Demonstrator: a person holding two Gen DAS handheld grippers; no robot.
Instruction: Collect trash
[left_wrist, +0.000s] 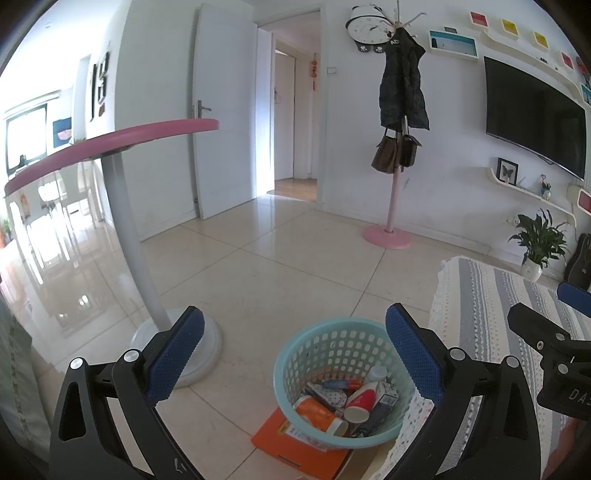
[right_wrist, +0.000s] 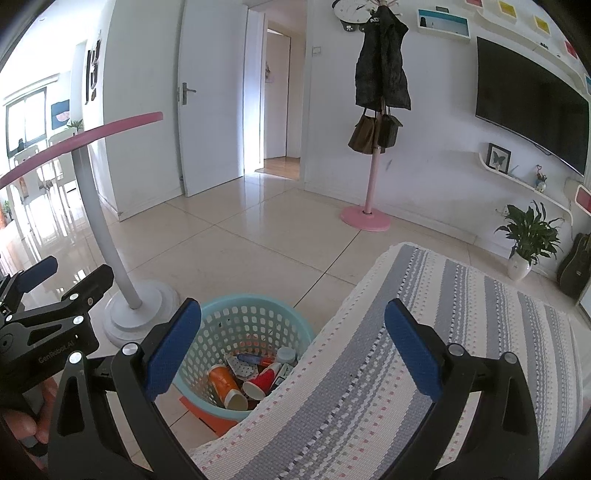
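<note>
A light blue plastic basket (left_wrist: 325, 343) stands on the floor beside a striped cloth surface; it also shows in the right wrist view (right_wrist: 236, 317). It holds trash: an orange cup (left_wrist: 319, 411), a red cup (left_wrist: 362, 402), a small bottle (left_wrist: 376, 373) and wrappers. My left gripper (left_wrist: 295, 347) is open and empty, above and in front of the basket. My right gripper (right_wrist: 291, 347) is open and empty, over the cloth edge next to the basket. Each gripper shows at the edge of the other's view.
An orange flat box (left_wrist: 291, 446) lies under the basket. A pink-topped table on a white pedestal (left_wrist: 129, 229) stands left. The striped grey-white cloth (right_wrist: 424, 332) is on the right. A pink coat stand (left_wrist: 391, 206), a potted plant (right_wrist: 528, 236) and a wall TV (right_wrist: 532, 99) stand beyond.
</note>
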